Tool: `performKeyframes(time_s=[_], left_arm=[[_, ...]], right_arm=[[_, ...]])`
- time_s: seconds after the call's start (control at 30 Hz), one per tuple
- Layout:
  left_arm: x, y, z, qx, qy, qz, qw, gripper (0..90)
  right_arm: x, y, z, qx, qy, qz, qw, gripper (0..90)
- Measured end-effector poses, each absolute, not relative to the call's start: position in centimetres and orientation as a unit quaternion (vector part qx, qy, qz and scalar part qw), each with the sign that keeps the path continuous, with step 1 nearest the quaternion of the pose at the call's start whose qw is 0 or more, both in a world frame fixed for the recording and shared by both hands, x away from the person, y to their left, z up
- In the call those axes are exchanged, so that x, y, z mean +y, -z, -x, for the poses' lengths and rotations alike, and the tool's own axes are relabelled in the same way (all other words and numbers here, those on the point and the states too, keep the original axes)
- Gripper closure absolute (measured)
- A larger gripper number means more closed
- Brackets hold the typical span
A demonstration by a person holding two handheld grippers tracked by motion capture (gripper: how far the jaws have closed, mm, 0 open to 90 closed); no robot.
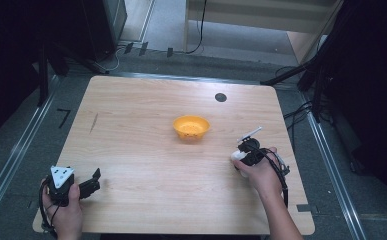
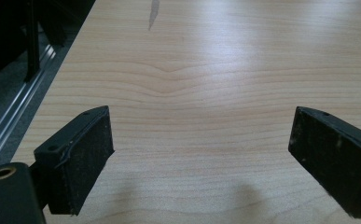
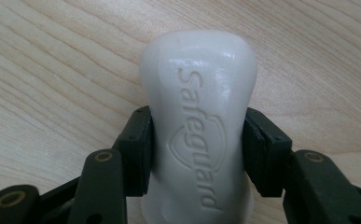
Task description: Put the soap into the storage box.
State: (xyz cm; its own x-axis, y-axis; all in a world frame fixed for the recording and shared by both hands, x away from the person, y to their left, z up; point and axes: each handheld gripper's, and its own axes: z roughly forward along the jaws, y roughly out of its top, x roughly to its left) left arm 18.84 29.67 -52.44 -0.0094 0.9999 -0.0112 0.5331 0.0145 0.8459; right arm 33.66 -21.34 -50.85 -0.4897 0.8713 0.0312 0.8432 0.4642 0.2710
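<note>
A white bar of soap (image 3: 197, 116) with "Safeguard" pressed into its face lies on the wooden table, and my right gripper (image 3: 197, 154) is shut on it, both pads pressing its narrow waist. In the high view the same soap (image 1: 238, 156) peeks out white under the right gripper (image 1: 246, 152) at the table's right side. An orange bowl (image 1: 191, 127) stands mid-table, up and to the left of that hand. My left gripper (image 1: 92, 182) rests near the front left corner, and its jaws (image 2: 201, 154) stand wide apart over bare wood.
The wooden table (image 1: 146, 150) has a small dark round hole (image 1: 220, 97) near its far edge and a dark streak (image 1: 94, 122) at the left. Metal rails and black stands flank both sides, with cables on the floor beyond.
</note>
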Motion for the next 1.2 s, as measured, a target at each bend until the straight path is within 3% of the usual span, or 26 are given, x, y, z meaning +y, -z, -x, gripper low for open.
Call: performKeyframes(time_s=[0.73, 1.2], left_arm=[[29.8, 52.4, -18.8, 0.626, -0.339, -0.612, 0.344, 6.8], [29.8, 52.4, -18.8, 0.629, -0.338, -0.609, 0.346, 6.8]], right_arm=[[-22.4, 50.6, -33.5, 0.869, -0.145, -0.472, 0.045, 51.1], [-21.9, 47.4, -34.6, 0.887, -0.162, -0.429, 0.052, 51.1]])
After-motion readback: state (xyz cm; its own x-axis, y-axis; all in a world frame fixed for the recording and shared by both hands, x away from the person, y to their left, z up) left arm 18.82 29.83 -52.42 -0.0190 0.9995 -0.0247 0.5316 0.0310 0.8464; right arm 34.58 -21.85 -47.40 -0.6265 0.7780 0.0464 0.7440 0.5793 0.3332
